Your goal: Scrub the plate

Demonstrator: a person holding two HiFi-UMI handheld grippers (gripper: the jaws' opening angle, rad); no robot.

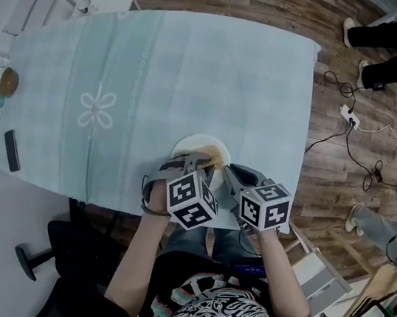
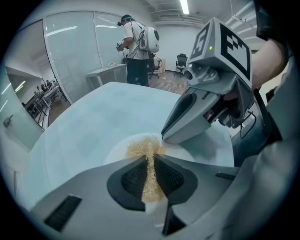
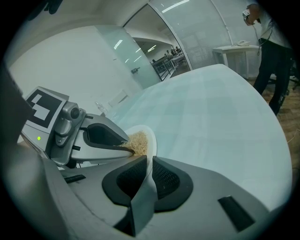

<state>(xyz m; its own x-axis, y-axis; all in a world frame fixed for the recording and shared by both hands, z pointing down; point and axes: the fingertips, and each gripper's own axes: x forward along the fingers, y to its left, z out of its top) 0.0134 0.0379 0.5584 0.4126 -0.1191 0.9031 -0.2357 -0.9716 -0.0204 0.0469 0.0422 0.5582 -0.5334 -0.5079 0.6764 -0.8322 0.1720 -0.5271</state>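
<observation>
The table (image 1: 170, 76), under a pale green cloth, is carrying the plate (image 1: 191, 146) at its near edge, directly in front of the person. Whether the plate is lying flat or being tipped up slightly cannot be told.

The scrubbing step appears to be in hand. The right gripper (image 3: 149, 158) is coming in from the plate's near right side and slanting moderately downward. Its jaws are standing narrow and clamping the plate's white rim, so it is acting as the steadying hand. The left gripper (image 2: 151, 158) is coming in from the plate's near left side and pointing steeply down at the plate's face. Its jaws are also standing narrow and are pinching a tan fibrous scrubber (image 2: 143, 146). The loose end of the scrubber is fanning out beyond the jaw tips and resting against the plate's surface, just beside the right gripper's tips. The two grippers are sitting close together over the plate's near half.

In my judgement, the next move calls for sweeping the scrubber across the plate's face, including the far half. The right gripper needs to be keeping its hold firm so the plate is not sliding off the table edge just behind it.
</observation>
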